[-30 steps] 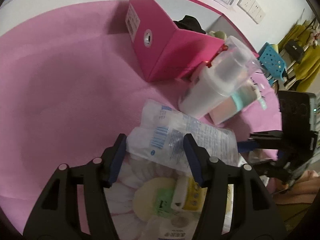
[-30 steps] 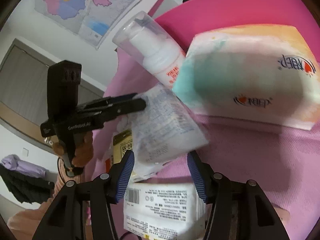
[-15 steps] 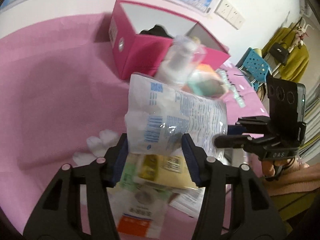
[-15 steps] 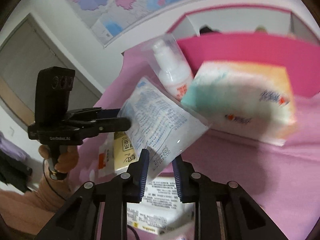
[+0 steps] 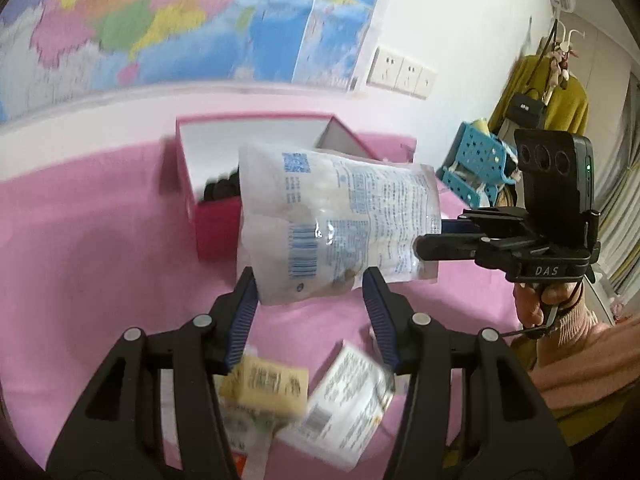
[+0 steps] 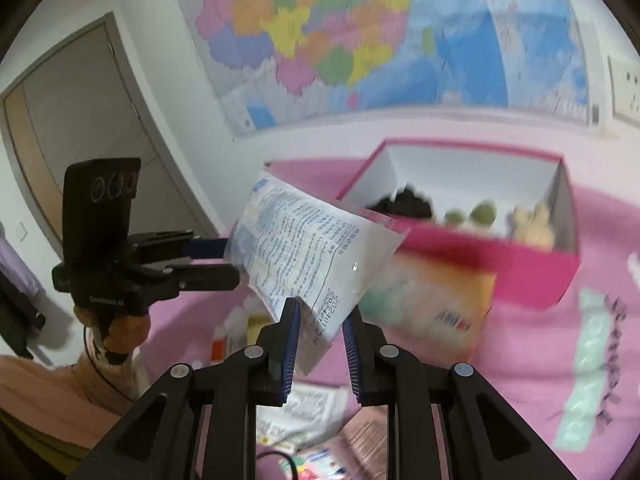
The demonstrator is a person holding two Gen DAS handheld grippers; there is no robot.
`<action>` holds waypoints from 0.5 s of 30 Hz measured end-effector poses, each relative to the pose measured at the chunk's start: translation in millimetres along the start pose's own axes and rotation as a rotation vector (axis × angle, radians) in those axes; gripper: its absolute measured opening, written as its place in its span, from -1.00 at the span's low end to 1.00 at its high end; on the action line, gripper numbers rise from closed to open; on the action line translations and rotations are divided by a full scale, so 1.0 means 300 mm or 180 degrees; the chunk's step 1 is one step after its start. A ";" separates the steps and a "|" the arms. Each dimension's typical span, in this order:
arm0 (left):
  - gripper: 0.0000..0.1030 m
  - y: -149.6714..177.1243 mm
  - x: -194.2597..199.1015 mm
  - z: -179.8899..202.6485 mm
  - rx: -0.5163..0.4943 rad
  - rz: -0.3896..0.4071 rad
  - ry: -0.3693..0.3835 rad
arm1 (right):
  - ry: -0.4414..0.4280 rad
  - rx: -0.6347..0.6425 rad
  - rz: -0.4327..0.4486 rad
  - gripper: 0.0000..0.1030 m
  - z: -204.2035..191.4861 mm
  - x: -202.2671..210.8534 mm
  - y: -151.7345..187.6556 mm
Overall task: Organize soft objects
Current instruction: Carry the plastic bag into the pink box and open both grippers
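A clear plastic packet with blue print (image 5: pixel 336 224) hangs in the air above the pink table, held by both grippers. My left gripper (image 5: pixel 310 292) is shut on its lower end. My right gripper (image 6: pixel 320 318) is shut on one corner of the packet (image 6: pixel 308 256). The right gripper shows in the left wrist view (image 5: pixel 430 240) at the packet's right edge. The left gripper shows in the right wrist view (image 6: pixel 228 260) at the packet's left edge. An open pink box (image 6: pixel 520 272) stands behind, holding a black soft thing (image 6: pixel 404 204), green balls and a beige toy.
A tissue pack (image 6: pixel 436 300) lies in front of the pink box. Several flat packets (image 5: pixel 320 408) lie on the pink cloth below the grippers. A blue basket (image 5: pixel 476 164) stands beyond the table at right. A map covers the wall behind.
Both grippers have lifted the clear packet off the table and up toward the pink box. The right gripper has closed on the packet's corner.
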State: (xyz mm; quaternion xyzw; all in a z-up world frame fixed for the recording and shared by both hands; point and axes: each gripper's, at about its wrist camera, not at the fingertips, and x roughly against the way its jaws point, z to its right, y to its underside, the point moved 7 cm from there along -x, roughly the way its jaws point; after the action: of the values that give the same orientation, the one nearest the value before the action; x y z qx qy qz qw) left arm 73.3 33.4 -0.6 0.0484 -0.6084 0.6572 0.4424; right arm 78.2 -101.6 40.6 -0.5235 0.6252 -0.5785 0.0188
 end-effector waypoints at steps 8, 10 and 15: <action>0.07 -0.211 -0.090 -0.053 -0.0009 0.0074 -0.0256 | 0.0034 -0.0052 0.0161 -0.59 0.113 -0.027 -0.182; 0.07 -0.245 -0.120 -0.081 0.0040 0.0053 -0.0296 | 0.0014 -0.0120 0.0160 -0.59 0.158 -0.060 -0.221; 0.07 -0.304 -0.218 -0.153 0.0123 -0.0052 -0.0433 | 0.0100 -0.0209 0.0113 -0.59 0.251 -0.138 -0.269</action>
State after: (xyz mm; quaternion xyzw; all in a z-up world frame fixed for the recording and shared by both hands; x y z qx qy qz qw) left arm 193.0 25.9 17.5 0.1065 -0.6239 0.6603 0.4043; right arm 195.3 -109.0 51.6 -0.5036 0.6533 -0.5654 0.0020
